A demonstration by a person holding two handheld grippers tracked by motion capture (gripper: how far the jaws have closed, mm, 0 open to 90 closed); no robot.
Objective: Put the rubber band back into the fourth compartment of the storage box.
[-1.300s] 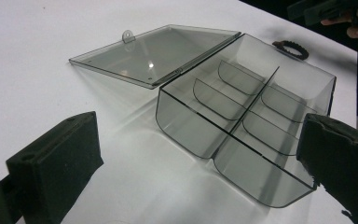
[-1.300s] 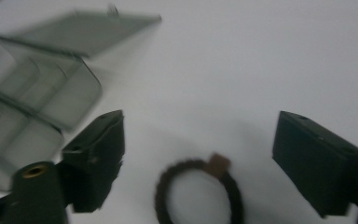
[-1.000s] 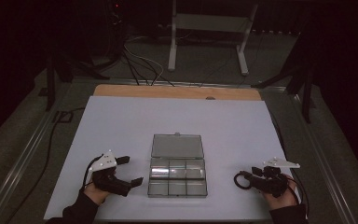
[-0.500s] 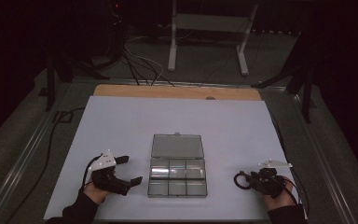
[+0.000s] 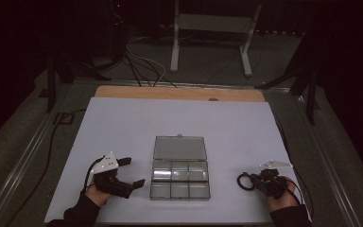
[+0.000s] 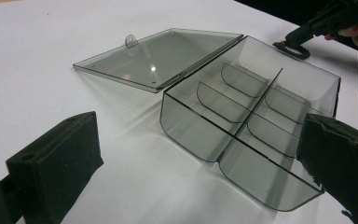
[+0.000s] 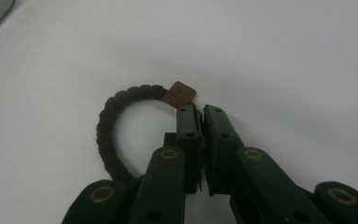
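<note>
Two grippers at the table's near edge, compartment box (image 5: 180,177) between them. The right gripper (image 5: 261,180) has just been closing; its jaws now stand almost together at the small tan tag end of a dark braided hair tie (image 7: 116,121). In the right gripper view (image 7: 202,109) the loop lies flat on the white table (image 5: 123,123) and fans out left of the jaws, its near end running under the left jaw. Whether the pads actually pinch the band I cannot tell, since the gap between them looks bare from above. In the high view the ring (image 5: 244,181) sits just on the box side of the right gripper tips, apart from the box wall.

The left gripper (image 5: 133,171) has its jaws spread wide with nothing between them, just beside the box's left wall. In the left gripper view the box (image 6: 247,116) is open, lid (image 6: 161,56) laid flat back, six empty cells.

Key relation: the tie lies between right gripper and box, so the right hand is far nearer. Likely next move is to carry it left toward the right-hand column of cells. Risk: grip may be only on the tag edge and slip
</note>
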